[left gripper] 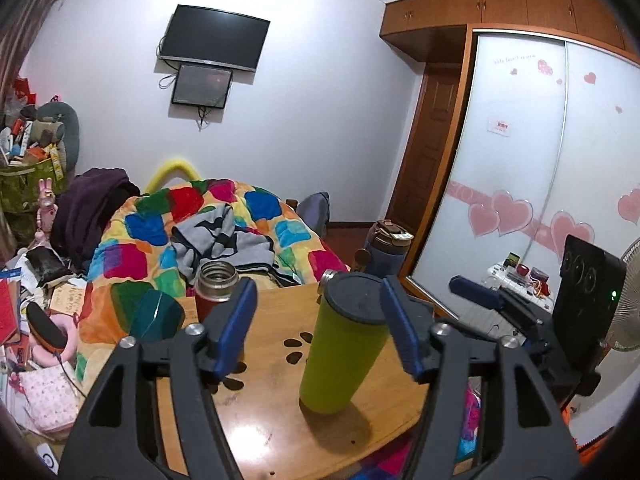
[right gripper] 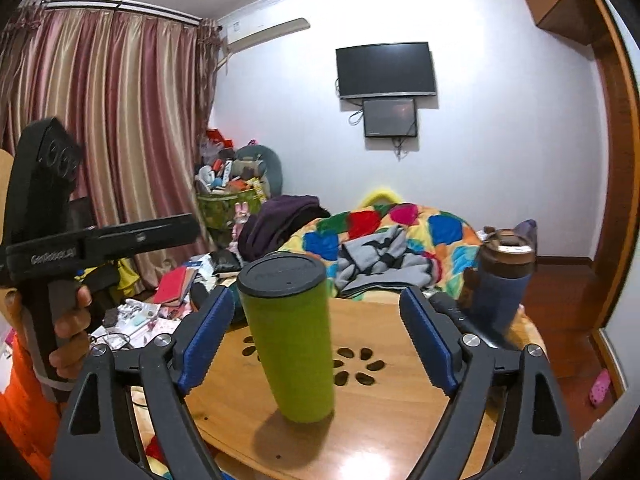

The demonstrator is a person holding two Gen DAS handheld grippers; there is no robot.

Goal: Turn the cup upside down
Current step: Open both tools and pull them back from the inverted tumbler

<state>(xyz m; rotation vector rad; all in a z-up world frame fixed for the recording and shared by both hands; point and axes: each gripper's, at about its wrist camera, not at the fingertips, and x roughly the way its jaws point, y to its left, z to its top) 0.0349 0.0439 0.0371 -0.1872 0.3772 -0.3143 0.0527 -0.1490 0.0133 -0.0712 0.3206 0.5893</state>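
Observation:
A tall green cup [left gripper: 340, 356] with a dark lid on top stands on the wooden table [left gripper: 272, 432]. In the left wrist view my left gripper [left gripper: 320, 328] is open, its blue-padded jaws wide apart, with the cup's top just inside the right jaw. In the right wrist view the same green cup [right gripper: 292, 340] stands between the jaws of my open right gripper [right gripper: 320, 340], touching neither. The other gripper shows at the right edge of the left wrist view [left gripper: 500, 304] and, held by a hand, at the left of the right wrist view [right gripper: 60, 248].
A red flask [left gripper: 214, 290] with an open steel mouth stands at the table's far left. A blue bottle [right gripper: 504, 284] with a brown lid stands at the far right. Flower-shaped cutouts [right gripper: 356, 364] mark the tabletop. A bed with a colourful quilt [left gripper: 200, 236] lies behind; floor clutter lies to the left.

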